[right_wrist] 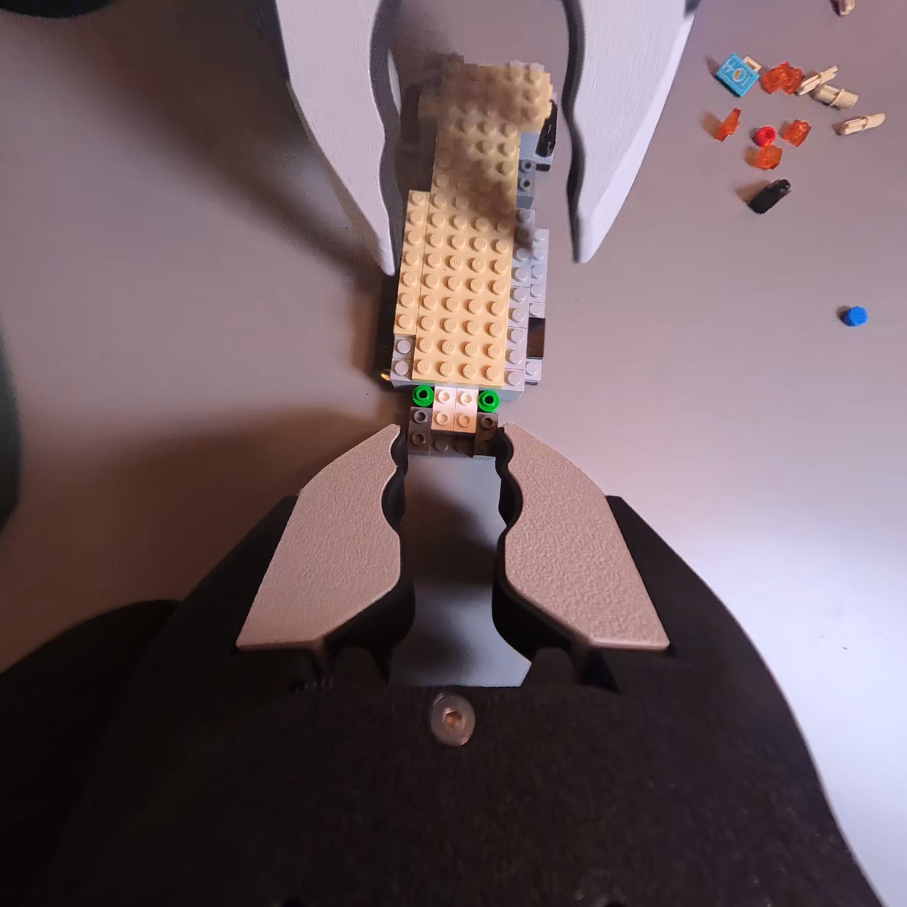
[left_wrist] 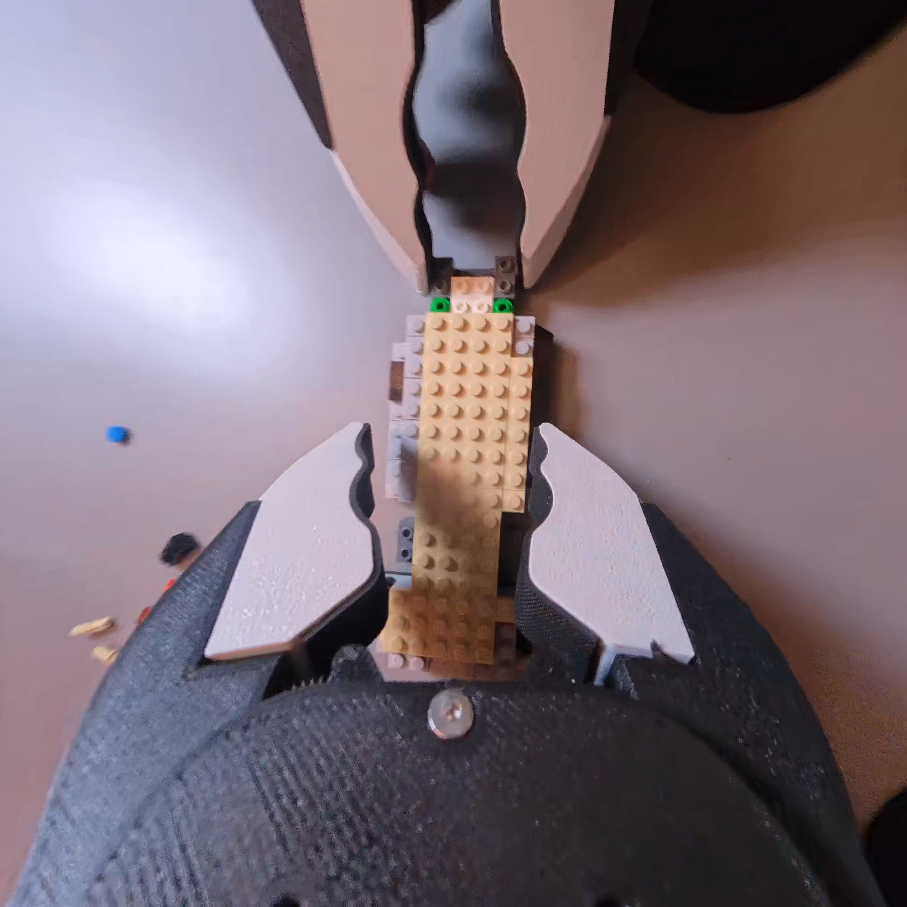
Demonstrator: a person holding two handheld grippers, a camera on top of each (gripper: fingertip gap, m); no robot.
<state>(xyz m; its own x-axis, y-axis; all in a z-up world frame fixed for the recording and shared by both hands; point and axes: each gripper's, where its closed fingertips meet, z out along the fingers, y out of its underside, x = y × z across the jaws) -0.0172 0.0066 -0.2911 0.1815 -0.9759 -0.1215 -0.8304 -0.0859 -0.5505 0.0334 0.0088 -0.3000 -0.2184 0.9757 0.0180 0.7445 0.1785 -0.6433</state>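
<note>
Brick model between open left gripper, right gripper clamping its end

My left claw is spread wide, pads clear on both sides, gripping nothing. My right claw, facing it from 12 o'clock, is narrower, tips pinched on the grey end of the brick model.

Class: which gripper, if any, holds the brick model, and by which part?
The right gripper grips the brick model by its narrow dark-grey end; the left gripper straddles it, open.
</note>
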